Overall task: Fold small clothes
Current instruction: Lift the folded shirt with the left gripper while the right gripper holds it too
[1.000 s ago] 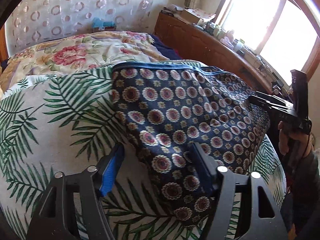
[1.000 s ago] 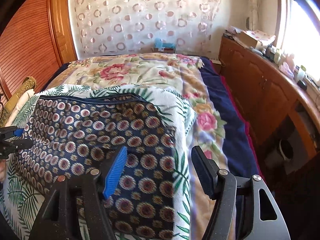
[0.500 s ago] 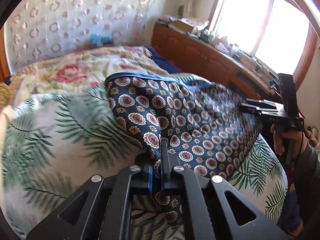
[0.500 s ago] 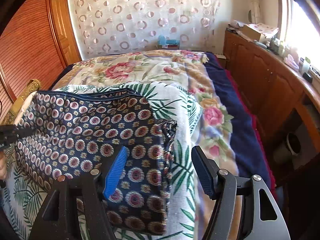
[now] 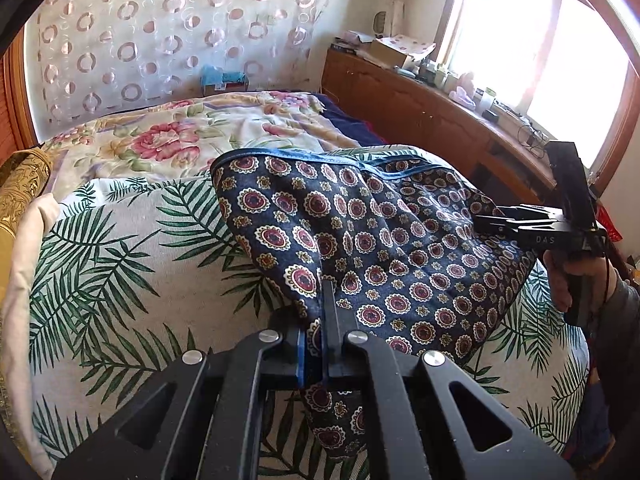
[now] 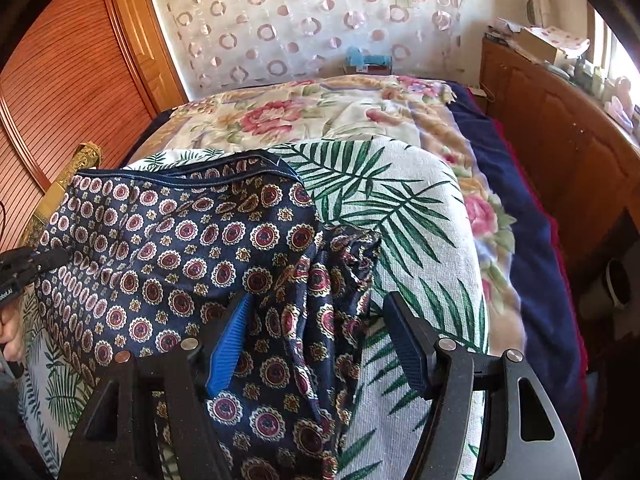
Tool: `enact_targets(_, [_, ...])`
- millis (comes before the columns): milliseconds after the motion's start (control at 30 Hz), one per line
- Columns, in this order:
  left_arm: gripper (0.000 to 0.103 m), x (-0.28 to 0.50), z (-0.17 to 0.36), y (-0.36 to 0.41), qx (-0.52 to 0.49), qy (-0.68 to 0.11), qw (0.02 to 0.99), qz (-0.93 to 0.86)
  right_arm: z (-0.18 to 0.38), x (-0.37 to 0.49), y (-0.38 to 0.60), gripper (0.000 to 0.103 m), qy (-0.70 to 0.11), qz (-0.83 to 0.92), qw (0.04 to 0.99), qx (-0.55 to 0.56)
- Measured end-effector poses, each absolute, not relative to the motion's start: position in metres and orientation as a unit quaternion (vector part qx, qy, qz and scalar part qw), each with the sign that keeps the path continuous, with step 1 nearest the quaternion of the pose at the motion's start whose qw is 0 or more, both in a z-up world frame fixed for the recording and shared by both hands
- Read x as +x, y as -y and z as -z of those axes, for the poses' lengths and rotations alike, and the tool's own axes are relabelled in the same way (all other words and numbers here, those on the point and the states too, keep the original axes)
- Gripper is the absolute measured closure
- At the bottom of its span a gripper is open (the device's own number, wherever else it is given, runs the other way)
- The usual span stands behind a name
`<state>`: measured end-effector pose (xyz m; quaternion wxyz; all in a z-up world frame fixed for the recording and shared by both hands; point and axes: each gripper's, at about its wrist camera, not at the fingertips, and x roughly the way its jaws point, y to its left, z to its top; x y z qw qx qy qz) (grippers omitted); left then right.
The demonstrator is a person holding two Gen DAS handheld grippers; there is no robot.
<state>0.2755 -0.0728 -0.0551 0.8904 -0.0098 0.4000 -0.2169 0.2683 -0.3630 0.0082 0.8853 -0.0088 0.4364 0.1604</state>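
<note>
A navy garment with round medallion print [image 5: 380, 240] lies on a white cloth with green palm leaves [image 5: 132, 280] on the bed. My left gripper [image 5: 320, 320] is shut on the garment's near left edge and lifts it slightly. My right gripper [image 6: 320, 332] is open, with its fingers either side of a bunched fold at the garment's right edge [image 6: 320, 280]. The right gripper also shows in the left wrist view [image 5: 520, 224] at the garment's far side. The left gripper shows at the left edge of the right wrist view [image 6: 28, 264].
A floral bedspread [image 6: 304, 112] covers the far bed. A wooden cabinet [image 5: 420, 108] with clutter runs along the window side. A wooden wardrobe [image 6: 60, 80] stands at the left. A gold cushion [image 5: 20, 184] lies by the bed's left edge.
My left gripper closed on the garment's edge and lifted it. The garment's right edge has bunched up between my right gripper's open fingers.
</note>
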Motion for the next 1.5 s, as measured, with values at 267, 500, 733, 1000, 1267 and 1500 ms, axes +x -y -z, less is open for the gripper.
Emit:
enact_targets(267, [0.097,0.244,0.03,0.06,-0.013,-0.36,0.903,0.232,-0.024,0.261,0.365,0.095,-0.421,-0.233,0.876,0.025])
enact_targets(500, [0.097,0.196,-0.002,0.014,-0.055,-0.314,0.922,0.222,-0.067,0.24,0.324,0.096,-0.366,-0.265,0.892,-0.028])
enact_targets(733, [0.097,0.154,-0.031,-0.046,-0.073,-0.257,0.949,0.164,-0.107,0.23,0.267,0.096,-0.311,-0.317,0.894,-0.056])
enact_targets(1000, [0.097,0.144,-0.032,-0.124,-0.098,-0.223,0.967,0.067,-0.122,0.26,0.157,0.096,-0.264,-0.37,0.883,-0.119])
enact_targets(1267, [0.097,0.143,0.0,-0.163,-0.138,-0.228,0.964,0.011,-0.101,0.356,0.036,0.097,-0.252,-0.41,0.86,-0.17])
enact_targets(1500, [0.097,0.144,0.016,-0.179,-0.193,-0.221,0.956,-0.002,-0.083,0.389,-0.053,0.097,-0.233,-0.428,0.845,-0.22])
